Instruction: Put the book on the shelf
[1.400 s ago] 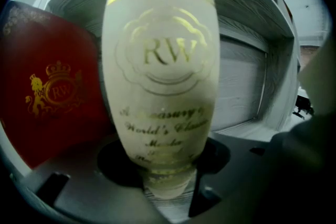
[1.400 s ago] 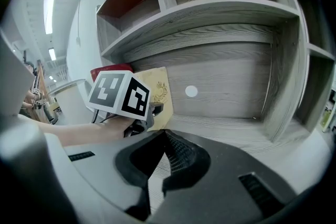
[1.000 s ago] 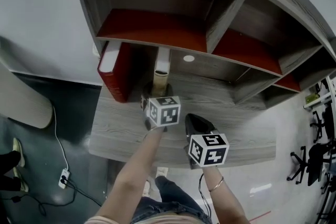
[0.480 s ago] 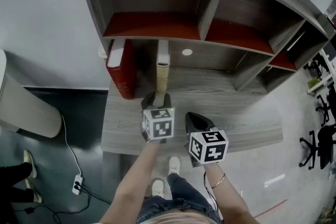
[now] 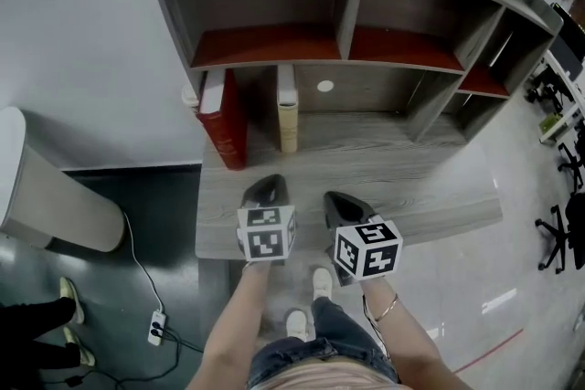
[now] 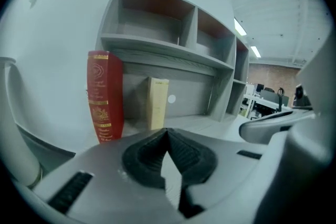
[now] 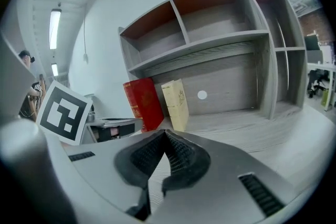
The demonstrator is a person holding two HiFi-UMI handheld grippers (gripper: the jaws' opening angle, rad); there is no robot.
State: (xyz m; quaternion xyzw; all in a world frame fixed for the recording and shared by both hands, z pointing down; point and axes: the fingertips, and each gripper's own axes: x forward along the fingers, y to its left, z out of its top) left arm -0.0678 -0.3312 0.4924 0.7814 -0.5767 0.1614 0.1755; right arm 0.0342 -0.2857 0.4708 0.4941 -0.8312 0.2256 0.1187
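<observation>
Upright on the grey wood-grain desk [image 5: 420,183], the slim cream-coloured hardback book [image 5: 288,110] stands in the left-hand bay beneath the grey wooden hutch shelf [image 5: 352,9], with its spine turned outward. Just to its left, with a clear gap between the two, stands a thick red hardback book with gilt lettering [image 5: 226,119]. It is also upright and stands close to the hutch's left wall. The compartments above have red floors.

Both tongs hang over the front part of the desk, side by side, pointing toward the shelf and well apart from both books. The left gripper [image 6: 168,134] has just been closing its jaws. They now stand together, the ribbed black pads meeting at the tip with nothing between them; only bare desk shows through the small gap lower down. The right gripper [image 7: 166,135] likewise has its jaws pressed tip to tip and holds nothing. Its neighbour's marker cube [image 7: 64,113] shows at the left edge of the right gripper view. The person's bare forearms reach up from the bottom of the head view, with a thin bracelet [image 5: 384,310] on the right wrist.

On the dark floor left of the desk lies a white power strip [image 5: 157,325] with its cable trailing toward the wall, and beside that stands a large white rounded object [image 5: 50,192] (what it is I cannot tell).
</observation>
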